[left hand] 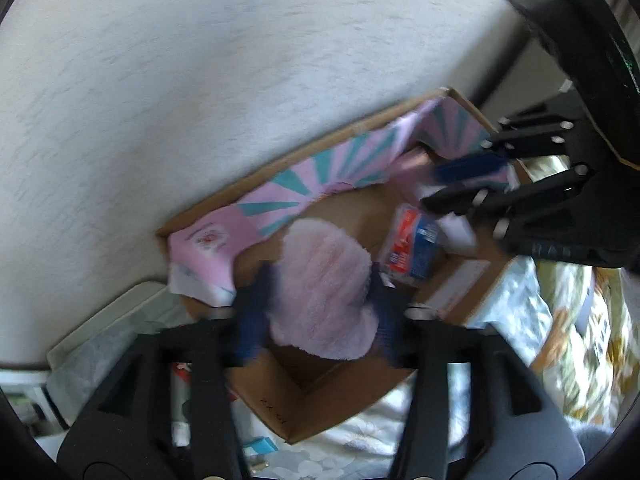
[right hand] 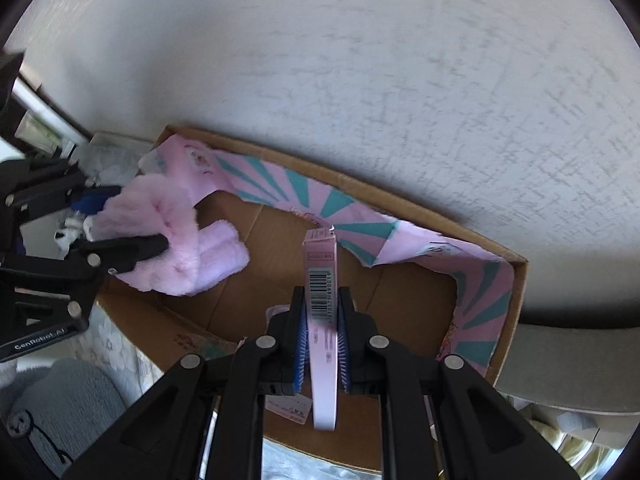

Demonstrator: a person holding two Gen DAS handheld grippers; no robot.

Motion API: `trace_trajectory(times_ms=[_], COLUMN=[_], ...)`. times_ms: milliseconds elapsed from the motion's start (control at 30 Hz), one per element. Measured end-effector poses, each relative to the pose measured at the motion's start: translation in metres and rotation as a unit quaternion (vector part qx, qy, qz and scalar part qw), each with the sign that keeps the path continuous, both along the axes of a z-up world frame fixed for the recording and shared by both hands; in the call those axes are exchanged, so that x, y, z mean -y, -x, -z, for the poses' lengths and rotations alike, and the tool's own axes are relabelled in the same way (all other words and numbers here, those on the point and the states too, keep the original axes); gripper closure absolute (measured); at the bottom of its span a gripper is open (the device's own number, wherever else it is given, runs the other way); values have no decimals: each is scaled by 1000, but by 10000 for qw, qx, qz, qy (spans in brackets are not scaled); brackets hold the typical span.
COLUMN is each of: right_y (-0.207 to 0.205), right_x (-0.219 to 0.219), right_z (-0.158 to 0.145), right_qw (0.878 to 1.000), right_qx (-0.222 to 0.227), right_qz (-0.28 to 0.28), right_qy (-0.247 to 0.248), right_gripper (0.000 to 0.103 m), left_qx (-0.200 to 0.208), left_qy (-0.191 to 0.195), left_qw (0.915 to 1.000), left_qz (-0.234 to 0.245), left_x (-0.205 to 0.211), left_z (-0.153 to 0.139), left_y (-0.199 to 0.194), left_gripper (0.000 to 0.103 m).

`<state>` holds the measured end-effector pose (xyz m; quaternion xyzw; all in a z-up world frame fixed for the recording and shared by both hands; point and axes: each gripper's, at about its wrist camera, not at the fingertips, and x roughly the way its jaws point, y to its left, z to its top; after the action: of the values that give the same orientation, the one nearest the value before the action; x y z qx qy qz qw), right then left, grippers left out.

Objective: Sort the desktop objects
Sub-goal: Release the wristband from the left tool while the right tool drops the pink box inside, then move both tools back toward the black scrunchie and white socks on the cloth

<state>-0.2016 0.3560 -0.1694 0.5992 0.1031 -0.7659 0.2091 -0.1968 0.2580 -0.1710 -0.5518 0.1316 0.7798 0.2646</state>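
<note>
A pink fluffy cloth (left hand: pixel 324 280) hangs over the open cardboard box (left hand: pixel 280 160) between the blue pads of my left gripper (left hand: pixel 320 300). The jaws stand wide and the pads look blurred at its sides. From the right wrist view the fluffy cloth (right hand: pixel 208 256) bulges out past the left gripper (right hand: pixel 136 218) at the box's left end. My right gripper (right hand: pixel 322 320) is shut on a slim pink carton with a barcode (right hand: pixel 320 280), held upright above the box floor (right hand: pixel 248 280). The right gripper (left hand: pixel 460 186) also shows at the box's far right corner.
Pink and teal paper (right hand: pixel 304 188) lines the box's back wall. A red and blue packet (left hand: pixel 412 244) lies on the box floor. A white textured wall (right hand: pixel 360 60) stands close behind. Floral cloth (left hand: pixel 520 300) and a grey plush item (right hand: pixel 52 408) surround the box.
</note>
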Motion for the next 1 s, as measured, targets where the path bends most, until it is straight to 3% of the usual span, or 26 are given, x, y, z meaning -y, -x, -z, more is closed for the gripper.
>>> trace_trajectory(times_ms=[33, 67, 133, 367, 533, 633, 767, 833, 1000], right_y=[-2, -4, -9, -18, -27, -28, -36, -41, -55], right_x=[1, 3, 4, -12, -11, -8, -1, 2, 7], right_z=[0, 1, 1, -22, -52, -63, -68, -67, -66], right_qw=[9999, 9998, 9997, 9997, 9963, 9936, 9922, 9924, 9908], right_qx=[74, 121, 132, -92, -383, -543, -577, -532, -601], right_qz=[-94, -145, -177, 198, 520, 810, 920, 892, 942], right_qy=[52, 79, 99, 107, 559, 570, 604, 662, 770], right_gripper=[71, 41, 0, 0, 0, 0, 0, 0, 0], left_qx=[24, 22, -4, -166, -267, -343, -187, 23, 30], left_qy=[-20, -54, 53, -150, -278, -347, -611, -840, -1064], left_qw=[10000, 9998, 9994, 9986, 9983, 9984, 9979, 9964, 9938], left_qz=[83, 191, 340, 482, 440, 296, 111, 149, 314], left_x=[-3, -4, -8, -6, 6, 24, 41, 47, 54], left_z=[1, -1, -1, -17, -34, -43, -52, -52, -60], left_y=[-3, -6, -11, -22, -26, -28, -30, -33, -49], left_gripper=[6, 0, 0, 0, 0, 0, 0, 0, 0])
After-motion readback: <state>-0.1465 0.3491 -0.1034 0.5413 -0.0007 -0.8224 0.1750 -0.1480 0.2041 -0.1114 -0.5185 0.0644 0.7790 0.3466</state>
